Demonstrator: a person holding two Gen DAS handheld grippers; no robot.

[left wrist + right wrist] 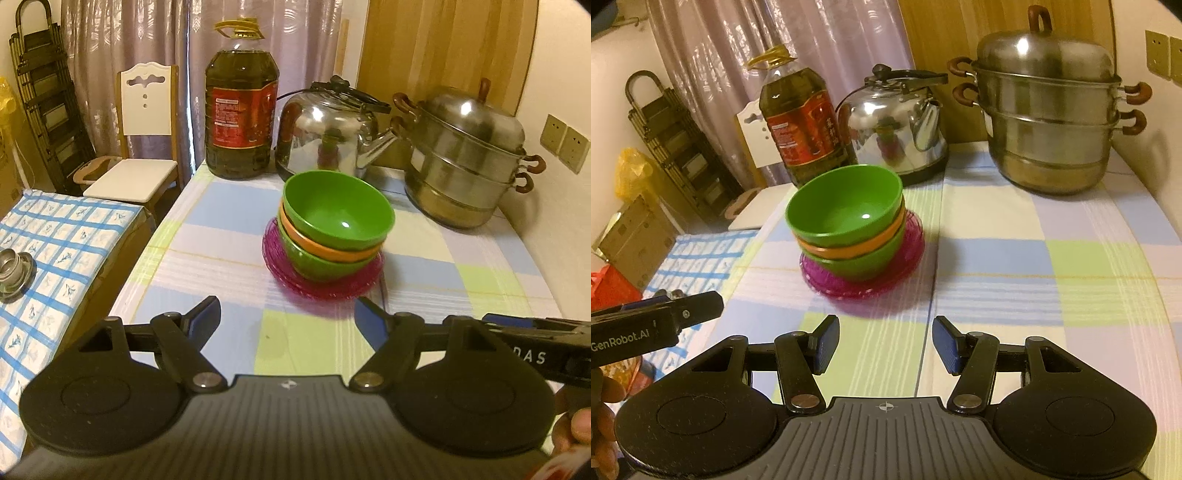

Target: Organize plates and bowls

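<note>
Three bowls (green, orange, green) nested on pink plates, table centre, 12 o'clock of both grippers. Stacking looks done; nothing loose visible. Left gripper jaws wide, empty. Right gripper jaws parted, empty.

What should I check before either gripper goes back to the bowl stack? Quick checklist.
1. Left gripper empty, nothing between its fingers: ok.
2. Right gripper empty, jaws apart: ok.
3. Top green bowl nested level: not ok, it sits tilted.
4. Bowl stack resting on the pink plate: ok.
5. Cloth between the grippers and the plate free of objects: ok.
6. Kettle clear of the stack: ok, it stands apart behind.
</note>
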